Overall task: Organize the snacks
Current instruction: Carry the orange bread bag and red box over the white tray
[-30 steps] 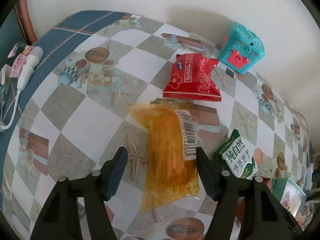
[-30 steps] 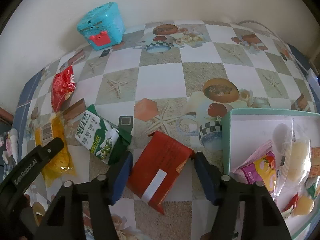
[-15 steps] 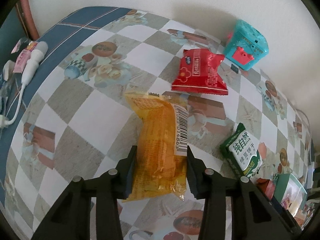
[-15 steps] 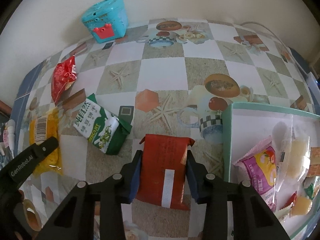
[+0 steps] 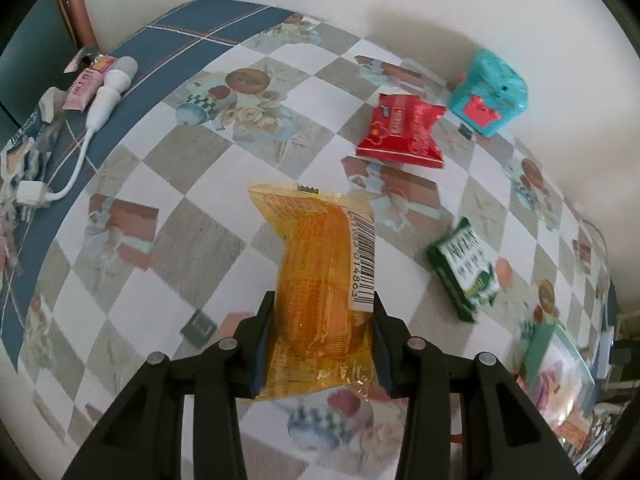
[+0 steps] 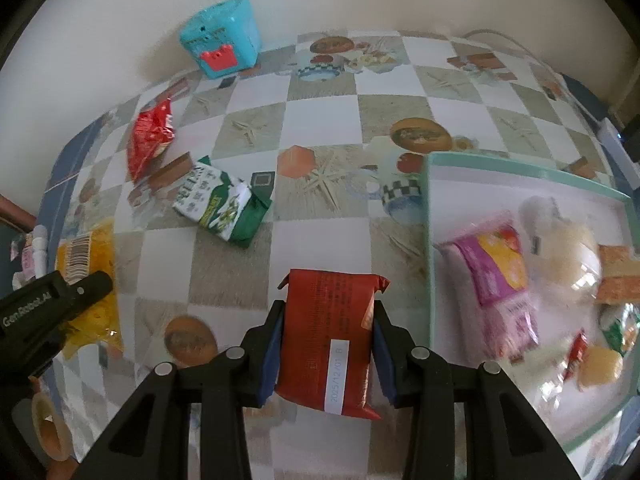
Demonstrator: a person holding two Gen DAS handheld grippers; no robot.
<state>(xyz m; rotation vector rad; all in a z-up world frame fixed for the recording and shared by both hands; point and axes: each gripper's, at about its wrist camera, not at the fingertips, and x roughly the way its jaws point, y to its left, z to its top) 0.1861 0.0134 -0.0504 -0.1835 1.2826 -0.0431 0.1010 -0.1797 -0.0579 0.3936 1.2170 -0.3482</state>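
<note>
Left wrist view: left gripper (image 5: 322, 340) clenched on yellow snack packet (image 5: 326, 276) above the table (image 5: 192, 240), right gripper (image 6: 328, 354) grasping red packet (image 6: 330, 336) beside the tray (image 6: 430, 240); slick film could slip.

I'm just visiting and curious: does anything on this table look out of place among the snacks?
Yes. A teal toy box with a red crown sits by the wall, and a white charger cable lies at the table's blue edge; neither is a snack. Nothing looks spilled or torn.
</note>
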